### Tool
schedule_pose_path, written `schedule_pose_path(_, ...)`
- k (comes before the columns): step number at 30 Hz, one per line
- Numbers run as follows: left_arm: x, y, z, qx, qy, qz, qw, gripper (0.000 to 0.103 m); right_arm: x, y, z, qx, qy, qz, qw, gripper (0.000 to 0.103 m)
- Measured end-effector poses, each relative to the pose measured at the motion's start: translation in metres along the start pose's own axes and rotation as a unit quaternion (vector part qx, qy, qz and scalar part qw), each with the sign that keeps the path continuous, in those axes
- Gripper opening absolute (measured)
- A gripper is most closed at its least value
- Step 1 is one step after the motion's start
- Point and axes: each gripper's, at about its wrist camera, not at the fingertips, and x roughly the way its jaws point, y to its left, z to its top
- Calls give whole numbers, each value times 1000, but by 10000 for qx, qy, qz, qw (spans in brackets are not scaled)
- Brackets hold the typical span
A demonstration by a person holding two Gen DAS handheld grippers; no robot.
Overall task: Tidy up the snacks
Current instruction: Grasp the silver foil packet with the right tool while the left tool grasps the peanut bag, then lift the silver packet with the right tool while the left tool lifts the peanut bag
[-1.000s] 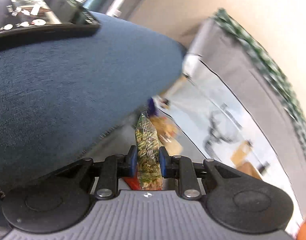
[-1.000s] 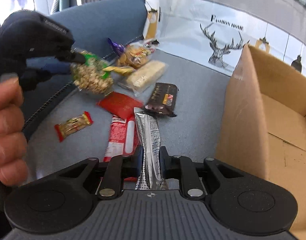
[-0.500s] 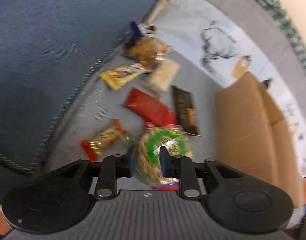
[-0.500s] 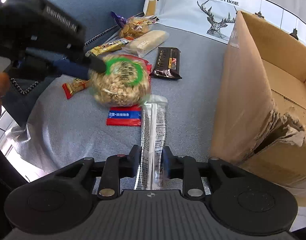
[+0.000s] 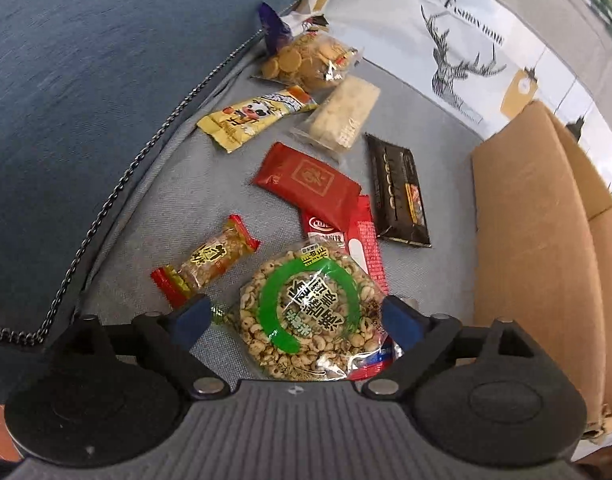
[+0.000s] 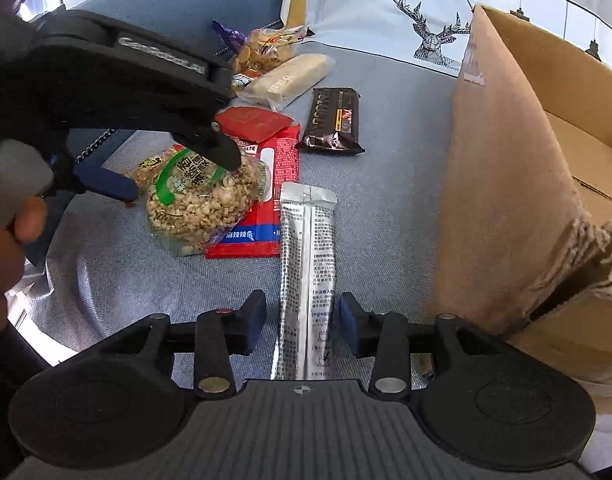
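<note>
A round puffed-grain cake (image 5: 306, 308) in a clear wrapper with a green ring lies on the grey sofa cushion, partly over a long red packet (image 5: 365, 240). My left gripper (image 5: 296, 320) straddles it, its jaws opening wide, the pads clear of the wrapper. In the right wrist view the same left gripper (image 6: 182, 176) hangs over the cake (image 6: 202, 196). A silver stick packet (image 6: 307, 264) lies flat between the opening jaws of my right gripper (image 6: 303, 320), with a gap on each side.
An open cardboard box (image 6: 505, 160) stands on the right of the cushion (image 5: 166, 200). Behind lie a dark chocolate bar (image 5: 399, 192), a red sachet (image 5: 306, 180), a yellow packet (image 5: 258, 116), a white bar (image 5: 341, 114), a biscuit bag (image 5: 306, 60) and a red-ended candy (image 5: 210, 260).
The left gripper swung down over the cushion with the grain cake and spread its jaws off it. The right gripper sank and let go of the silver stick, which now lies flat.
</note>
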Motion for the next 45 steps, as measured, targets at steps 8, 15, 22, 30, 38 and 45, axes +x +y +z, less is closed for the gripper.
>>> schedule_pose_path(8, 7, -11, -1, 285, 44, 160, 9995, 102, 3, 2, 3, -72, -45, -6, 10000, 43)
schedule_pose_path(15, 5, -16, -1, 358, 20, 121, 9993, 102, 0, 1, 0, -148, -121, -138, 9997, 21)
schedule_pose_path(22, 6, -18, -4, 488, 117, 27, 9987, 102, -8, 3, 3, -136, -233, -222, 9994, 21)
schedule_pose_path(30, 15, -31, -11, 1099, 200, 388, 9930, 102, -4, 3, -1, -159, -73, -192, 9997, 25)
schedule_pose_path(38, 4, -31, -9, 1162, -150, 413, 9922, 83, -14, 6, -2, -204, -309, -287, 9989, 17)
schedule_pose_path(45, -9, -29, -7, 1013, -350, 244, 9939, 83, -24, 3, -2, -193, -414, -403, 9981, 16)
